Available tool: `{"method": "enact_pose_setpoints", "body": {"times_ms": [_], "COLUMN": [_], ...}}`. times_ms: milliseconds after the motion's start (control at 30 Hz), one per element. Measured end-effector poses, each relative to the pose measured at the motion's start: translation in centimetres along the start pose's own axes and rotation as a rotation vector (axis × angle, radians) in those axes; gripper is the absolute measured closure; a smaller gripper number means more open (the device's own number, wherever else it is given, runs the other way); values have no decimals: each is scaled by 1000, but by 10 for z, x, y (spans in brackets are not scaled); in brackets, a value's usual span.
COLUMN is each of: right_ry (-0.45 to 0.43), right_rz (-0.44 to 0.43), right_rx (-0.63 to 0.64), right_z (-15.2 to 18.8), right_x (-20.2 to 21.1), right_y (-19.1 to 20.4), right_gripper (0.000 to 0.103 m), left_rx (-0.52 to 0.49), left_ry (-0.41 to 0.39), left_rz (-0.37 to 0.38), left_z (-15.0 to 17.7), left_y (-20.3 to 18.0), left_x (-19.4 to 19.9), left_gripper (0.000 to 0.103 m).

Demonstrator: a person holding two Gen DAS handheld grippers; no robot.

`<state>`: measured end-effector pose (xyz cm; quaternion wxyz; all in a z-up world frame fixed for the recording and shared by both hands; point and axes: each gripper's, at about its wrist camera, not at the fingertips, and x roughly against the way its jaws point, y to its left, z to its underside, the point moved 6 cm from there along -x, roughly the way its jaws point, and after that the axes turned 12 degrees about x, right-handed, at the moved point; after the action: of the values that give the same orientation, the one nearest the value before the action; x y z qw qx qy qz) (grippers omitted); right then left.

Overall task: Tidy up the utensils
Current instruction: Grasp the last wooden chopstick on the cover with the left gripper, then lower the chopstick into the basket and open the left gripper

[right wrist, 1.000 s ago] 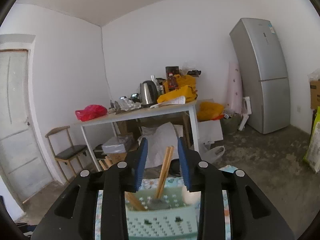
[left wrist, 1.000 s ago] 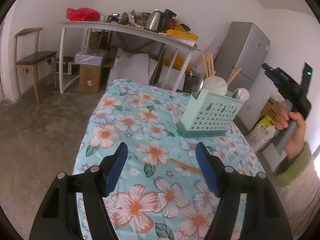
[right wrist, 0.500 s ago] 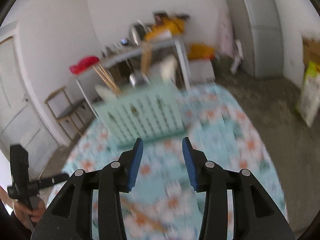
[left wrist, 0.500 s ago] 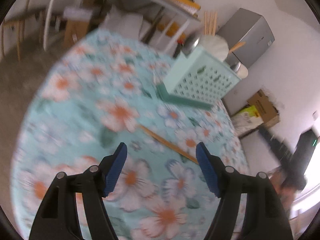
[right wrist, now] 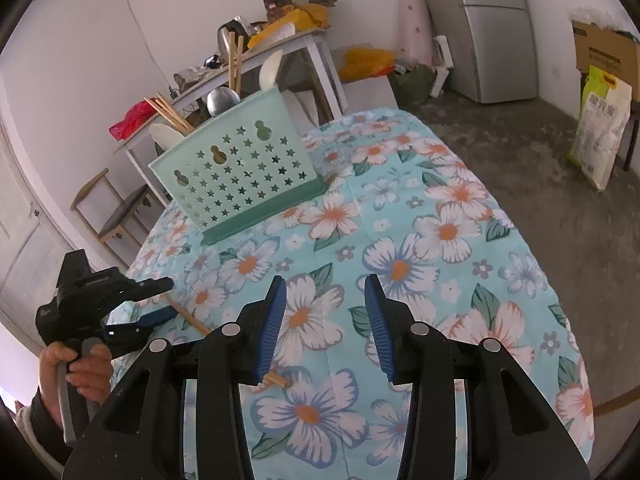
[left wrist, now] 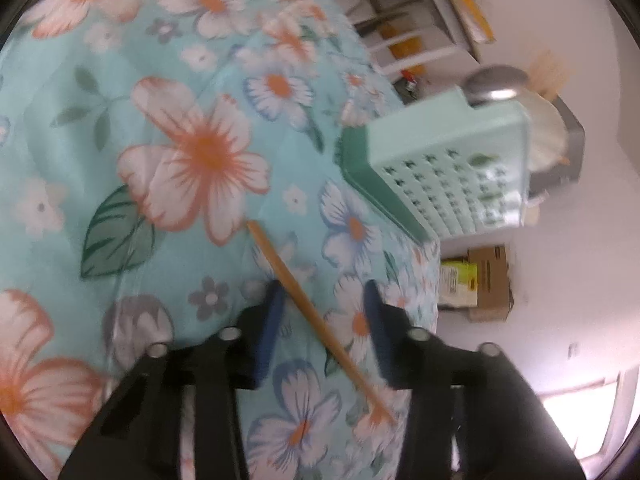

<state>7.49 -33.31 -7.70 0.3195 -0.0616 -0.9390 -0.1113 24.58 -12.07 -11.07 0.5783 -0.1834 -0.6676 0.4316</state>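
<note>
A single wooden chopstick [left wrist: 316,312] lies flat on the flowered cloth of the bench [left wrist: 120,140], well short of the pale green utensil basket [right wrist: 240,168] that already stands full of chopsticks, a ladle and spoons; the left hand-held gripper [left wrist: 326,300] is lowered over the stick with its jaws spread to either side of the shaft and nothing between them gripped yet, though the left wrist view is blurred, so whether the near blue pad [left wrist: 272,320] is touching the wood I cannot say for sure; the right hand-held gripper [right wrist: 326,304] hovers over bare cloth, jaws apart and holding nothing. The chopstick should be light and stiff, but thin, smooth and round enough to roll or pivot when pinched, and it sits low on soft fabric that may bunch under the pads; the safest hold is probably near mid-length, jaws square across the shaft, so it stays balanced and does not swing; a grip near one end would likely let it droop or twist on the way to the basket.
</note>
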Motion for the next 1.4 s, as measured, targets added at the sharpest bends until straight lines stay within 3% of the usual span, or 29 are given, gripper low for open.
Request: {"method": "enact_pose_setpoints", "body": {"times_ms": [100, 200, 333, 633, 767, 900, 1067, 1167, 1400], "right_ry": [-8, -19, -32, -48, -54, -63, -75, -76, -76], "right_rz": [-11, -11, -8, -17, -21, -20, -17, -17, -15], "right_rx": [-14, -20, -40, -75, -69, -63, -62, -61, -62], "right_z": [1, 1, -2, -4, -6, -8, -12, -13, -15], "right_x": [2, 5, 10, 13, 15, 19, 23, 23, 22], "right_y": [-2, -4, -12, -20, -18, -16, -15, -15, -15], "right_gripper": [63, 63, 63, 63, 63, 63, 63, 63, 63], "left_rx": [38, 77, 27, -422, -632, -789, -885, -931, -963], "left_ry": [-19, -18, -70, -297, -432, -581, -689, -736, -682], "left_rz": [-24, -4, 54, 222, 301, 324, 300, 224, 78], "left_z": [-5, -7, -7, 10, 27, 36, 26, 14, -6], "left_y": [4, 4, -15, -151, -219, -271, -314, -324, -308], "left_x": [-5, -4, 22, 137, 182, 210, 196, 167, 91], "left_gripper": [91, 93, 95, 98, 98, 98, 98, 97, 97]}}
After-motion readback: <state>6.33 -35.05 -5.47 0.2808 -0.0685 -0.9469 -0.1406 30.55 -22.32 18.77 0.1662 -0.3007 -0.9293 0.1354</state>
